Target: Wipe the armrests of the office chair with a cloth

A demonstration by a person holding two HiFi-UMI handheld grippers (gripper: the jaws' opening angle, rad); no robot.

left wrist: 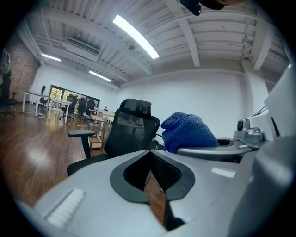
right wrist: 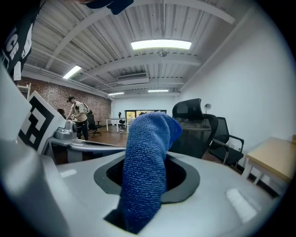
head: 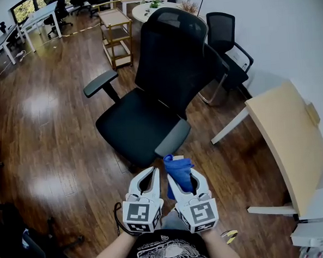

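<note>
A: Cloth [head: 179,171] first. Where is it?

B: Blue, bunched, standing up out of the right tool [head: 183,179]. Jaws clenched on its lower part, and the free end flops over the top. It sits just short of the office chair [head: 149,99], at the front end of the near armrest [head: 173,137].

A: Touching the armrest?

B: Cannot tell from the head view. The two overlap closely there. The right tool's own view shows the chair some way ahead, so my read is held close, not yet pressed on.

A: Left tool [head: 151,172]?

B: Clenched on nothing, only a thin slit between the jaws. It hangs beside the right tool, on the side toward the chair's seat front.

A: So which step?

B: Approach, I judge. Cloth is in hand and the chair is faced, but no wiping contact shows. The far armrest [head: 100,82], across the seat from the cloth, stands bare and well apart from both tools.

A: What does the next move need?

B: Bring the loose end down flat on the near armrest pad, then draw it along the pad's length with light pressure. The cloth is floppy, so it wants to go on fold-first or it will just trail. The chair may roll or swivel on the wooden floor [head: 46,122], so the left tool could steady it. The far armrest means a reach across the seat.
</note>
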